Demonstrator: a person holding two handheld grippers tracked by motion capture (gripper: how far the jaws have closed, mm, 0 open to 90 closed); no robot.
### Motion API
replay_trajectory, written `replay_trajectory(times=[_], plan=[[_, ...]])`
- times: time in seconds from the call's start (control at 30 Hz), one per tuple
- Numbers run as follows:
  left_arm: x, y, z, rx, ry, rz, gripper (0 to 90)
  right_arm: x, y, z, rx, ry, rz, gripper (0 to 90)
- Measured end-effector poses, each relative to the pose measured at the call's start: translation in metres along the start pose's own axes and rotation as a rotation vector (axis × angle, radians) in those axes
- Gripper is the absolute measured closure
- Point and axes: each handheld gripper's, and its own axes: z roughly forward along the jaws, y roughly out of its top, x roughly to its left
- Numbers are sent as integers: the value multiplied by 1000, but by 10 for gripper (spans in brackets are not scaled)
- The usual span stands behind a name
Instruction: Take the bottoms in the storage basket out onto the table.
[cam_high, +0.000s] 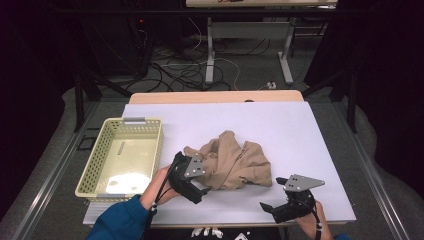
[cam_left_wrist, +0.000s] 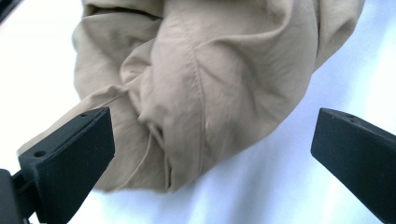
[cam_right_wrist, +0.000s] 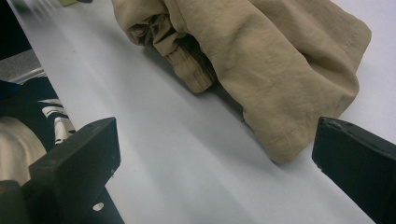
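Observation:
A crumpled tan garment (cam_high: 232, 160) lies in the middle of the white table cover (cam_high: 280, 125). My left gripper (cam_high: 202, 175) is at the garment's left edge, open. In the left gripper view the cloth (cam_left_wrist: 205, 79) bulges between and beyond the wide-apart jaws of the left gripper (cam_left_wrist: 215, 130); I cannot tell whether they touch it. My right gripper (cam_high: 272, 195) sits near the front edge, right of the garment, open and apart from it. In the right gripper view the right gripper (cam_right_wrist: 217, 140) frames bare table, with the garment's hem (cam_right_wrist: 285, 140) and a ribbed cuff (cam_right_wrist: 194, 72) just ahead.
A pale yellow slotted basket (cam_high: 94, 160) stands at the table's left side, close to my left hand. The table's front edge (cam_high: 220, 222) runs just under both hands. Cables and desk legs (cam_high: 210, 55) lie on the floor beyond the far edge.

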Motion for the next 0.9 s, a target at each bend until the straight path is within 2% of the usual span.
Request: replay_trajectory(times=[0.07, 0.1, 0.63, 0.9], plan=[[-1, -3, -5, -11, 9, -13, 0, 0, 0, -1, 12, -1, -1, 6], [-1, -5, -7, -16, 16, -20, 0, 0, 0, 0, -1, -3, -1, 6], [-1, -36, -37, -68, 82, -121, 0, 0, 0, 0, 1, -1, -2, 6], [-2, -52, -52, -94, 113, -160, 0, 0, 0, 1, 3, -4, 0, 7]])
